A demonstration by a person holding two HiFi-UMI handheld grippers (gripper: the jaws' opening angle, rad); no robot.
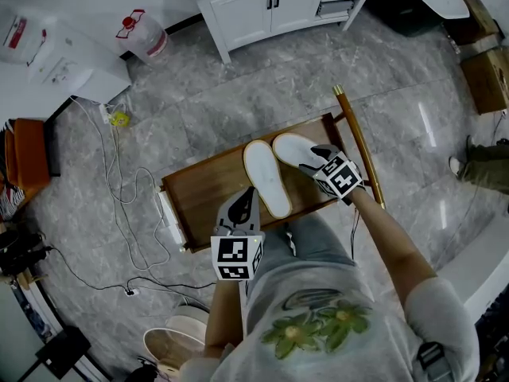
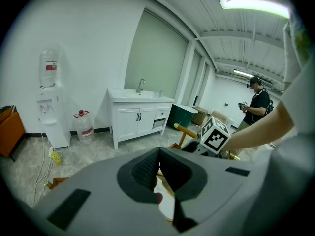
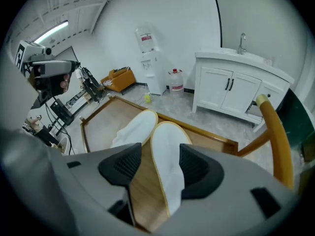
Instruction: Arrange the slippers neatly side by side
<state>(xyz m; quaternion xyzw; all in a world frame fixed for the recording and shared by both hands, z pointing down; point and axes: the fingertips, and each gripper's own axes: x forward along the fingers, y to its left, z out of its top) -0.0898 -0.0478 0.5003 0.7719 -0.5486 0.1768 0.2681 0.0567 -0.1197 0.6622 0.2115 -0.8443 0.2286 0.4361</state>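
Two slippers, two grippers, one low wooden table point(image 1: 199, 205) on the grey marble floor. Both slippers lie inside the table's raised rim. They're plain white with a thin tan edge running round the sole.

The left slipper point(image 1: 266, 177) lies lengthwise across the table, and its near end reaches almost to the rim closest to me. The right slipper point(image 1: 296, 150) angles off to my right. Their far ends touch and their near ends splay apart, so the pair makes a V.

My right gripper point(image 1: 316, 159) is down over the right slipper. In the right gripper view the right gripper point(image 3: 160, 166) has its jaws spread wide, with that slipper point(image 3: 170, 156) running up between the two dark pads. It's straddled, not clamped. The other slipper point(image 3: 130, 129) sits just to its left, far ends together.

My left gripper point(image 1: 248, 193) hovers at the near rim by the left slipper's near end. In its own view the left gripper point(image 2: 158, 168) has its jaws closed against each other with nothing in them.

One yellow-brown pole point(image 1: 358, 142) slants along the table's right side. One white cabinet point(image 1: 270, 2) stands beyond it, and one water jug point(image 1: 143, 37) is on the floor.
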